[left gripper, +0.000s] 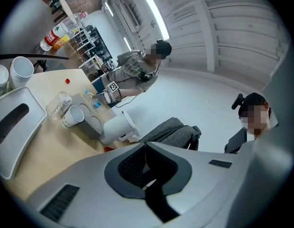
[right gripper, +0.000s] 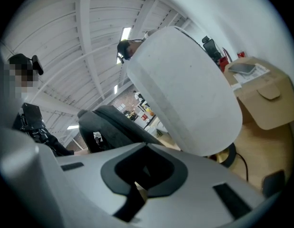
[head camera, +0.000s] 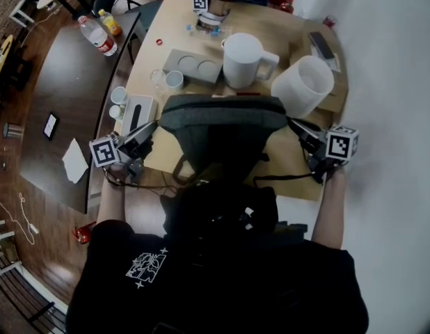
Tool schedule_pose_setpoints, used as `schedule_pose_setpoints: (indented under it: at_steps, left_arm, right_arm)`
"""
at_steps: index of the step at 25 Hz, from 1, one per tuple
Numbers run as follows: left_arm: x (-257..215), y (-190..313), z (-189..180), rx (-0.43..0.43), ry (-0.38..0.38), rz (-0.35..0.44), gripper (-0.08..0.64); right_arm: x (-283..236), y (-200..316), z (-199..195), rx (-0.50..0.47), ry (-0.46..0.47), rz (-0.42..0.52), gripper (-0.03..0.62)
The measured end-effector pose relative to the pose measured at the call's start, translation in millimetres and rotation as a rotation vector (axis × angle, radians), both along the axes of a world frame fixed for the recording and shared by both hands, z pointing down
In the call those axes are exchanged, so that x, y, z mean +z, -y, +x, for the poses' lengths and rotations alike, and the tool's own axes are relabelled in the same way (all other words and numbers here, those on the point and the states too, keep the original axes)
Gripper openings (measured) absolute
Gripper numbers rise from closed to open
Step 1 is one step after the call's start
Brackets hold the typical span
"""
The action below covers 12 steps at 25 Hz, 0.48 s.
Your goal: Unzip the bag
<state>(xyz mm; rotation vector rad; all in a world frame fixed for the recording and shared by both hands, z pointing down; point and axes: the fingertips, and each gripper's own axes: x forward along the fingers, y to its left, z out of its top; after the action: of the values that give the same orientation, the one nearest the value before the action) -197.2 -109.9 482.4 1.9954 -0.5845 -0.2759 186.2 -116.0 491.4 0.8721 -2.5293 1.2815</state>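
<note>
The light wooden table (head camera: 174, 26) is crowded along its far and middle parts. Bare top shows only in a strip at the near edge, either side of the bag. A dark table (head camera: 62, 82) stands just beside its left edge, and pale floor lies open past its right edge.

The bag (head camera: 222, 127), dark grey, lies across the near part of the table, its lower half hanging over the near edge toward the person. Close behind it stand a white bucket (head camera: 303, 85) to the right and a white kettle (head camera: 243, 60) near the middle, which leaves little room on the far side. A grey tray (head camera: 194, 67) lies left of the kettle, and a white tissue box (head camera: 135, 113) sits at the left edge.

The left gripper (head camera: 154, 126) comes in over the left edge between tissue box and bag, tips at the bag's left end. The right gripper (head camera: 293, 123) points at the bag's right end, below the bucket. Contact with the bag cannot be told for either. In the left gripper view its jaws meet, the bag (left gripper: 173, 129) beyond them. In the right gripper view the jaws are likewise together, the bag (right gripper: 113, 127) ahead to their left
</note>
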Motion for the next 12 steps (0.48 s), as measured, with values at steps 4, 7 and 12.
schedule_pose_setpoints:
  at_steps: [4,7,12]
  left_arm:
    - [4,-1,0,-0.005,-0.01,-0.009,0.005]
    - [9,-1,0,-0.007,-0.003,-0.019,0.005]
    - [13,-2,0,-0.008,-0.002,-0.027,0.005]
  right_arm:
    - [4,-1,-2,-0.005,-0.002,-0.005,0.014]
    - [10,0,-1,-0.001,0.0,-0.019,0.014]
    - [15,-1,-2,0.002,0.003,-0.023,0.014]
